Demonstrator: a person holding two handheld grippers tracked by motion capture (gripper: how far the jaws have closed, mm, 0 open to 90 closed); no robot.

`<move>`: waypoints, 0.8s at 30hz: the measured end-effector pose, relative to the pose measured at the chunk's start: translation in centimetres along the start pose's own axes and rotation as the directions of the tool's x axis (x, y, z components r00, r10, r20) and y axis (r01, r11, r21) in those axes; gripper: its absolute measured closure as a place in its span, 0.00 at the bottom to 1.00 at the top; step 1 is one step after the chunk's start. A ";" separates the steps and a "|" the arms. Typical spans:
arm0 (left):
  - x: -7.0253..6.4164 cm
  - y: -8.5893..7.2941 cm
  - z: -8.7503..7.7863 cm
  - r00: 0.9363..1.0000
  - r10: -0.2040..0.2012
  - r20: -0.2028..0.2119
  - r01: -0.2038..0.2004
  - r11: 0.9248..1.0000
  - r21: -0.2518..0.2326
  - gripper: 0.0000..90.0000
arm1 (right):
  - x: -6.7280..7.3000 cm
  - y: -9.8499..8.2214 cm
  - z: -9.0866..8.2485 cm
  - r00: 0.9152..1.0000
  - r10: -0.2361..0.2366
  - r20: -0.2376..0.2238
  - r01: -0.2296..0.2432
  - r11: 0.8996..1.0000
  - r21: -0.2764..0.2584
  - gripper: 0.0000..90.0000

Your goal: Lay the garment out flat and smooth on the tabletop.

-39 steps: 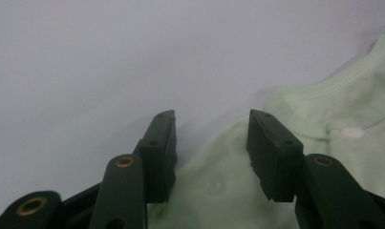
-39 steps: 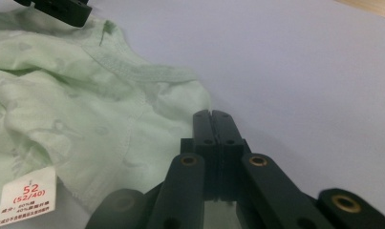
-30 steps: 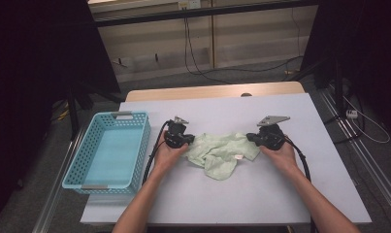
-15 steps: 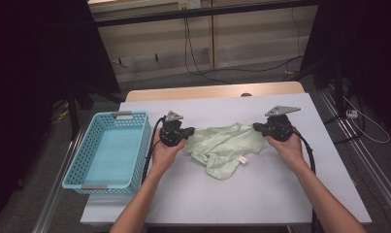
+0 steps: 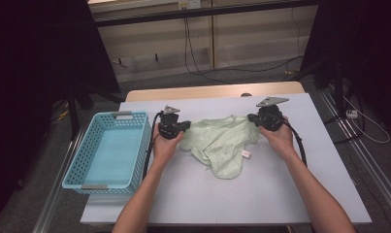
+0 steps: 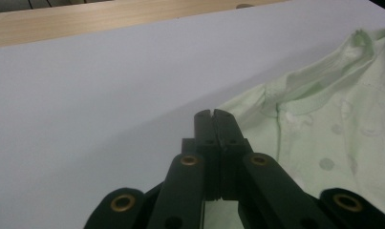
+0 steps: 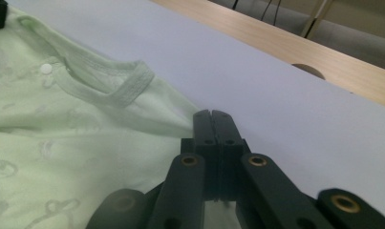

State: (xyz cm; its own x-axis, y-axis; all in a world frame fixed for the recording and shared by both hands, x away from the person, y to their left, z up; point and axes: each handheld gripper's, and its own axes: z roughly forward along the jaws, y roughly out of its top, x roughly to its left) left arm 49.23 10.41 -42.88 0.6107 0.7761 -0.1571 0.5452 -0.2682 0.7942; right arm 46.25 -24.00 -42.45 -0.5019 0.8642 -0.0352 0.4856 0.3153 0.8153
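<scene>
We see the pale green garment (image 5: pixel 223 144) stretched between our 2 grippers over the table (image 5: pixel 280 194). The left gripper (image 5: pixel 183 127) pinches its left edge, the right gripper (image 5: pixel 253 119) its right, both clamped on cloth. Since 1 second ago, the hands have spread apart, pulling the bunched garment wider.
</scene>
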 end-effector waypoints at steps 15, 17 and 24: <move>0.1 0.6 1.5 1.000 0.012 -0.006 -0.012 1.000 0.016 1.00 | -0.8 -0.4 2.0 0.999 -0.005 0.052 0.002 0.999 0.045 0.99; 0.2 0.5 1.4 0.999 0.027 -0.020 -0.027 1.000 0.015 0.95 | -0.8 -0.5 1.9 0.998 -0.002 0.062 0.000 1.000 0.031 0.90; 0.8 0.4 0.6 0.997 0.040 -0.069 -0.039 0.999 0.004 0.72 | -1.9 -1.0 0.5 0.996 0.056 0.073 -0.057 0.998 0.014 0.73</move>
State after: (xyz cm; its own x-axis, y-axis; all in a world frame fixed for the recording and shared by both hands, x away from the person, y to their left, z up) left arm 50.22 10.58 -43.03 0.5910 0.8022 -0.0850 0.5233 -0.3011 0.7972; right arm 47.08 -25.78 -43.49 -0.4205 0.9068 -0.0311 0.5237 0.2705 0.8078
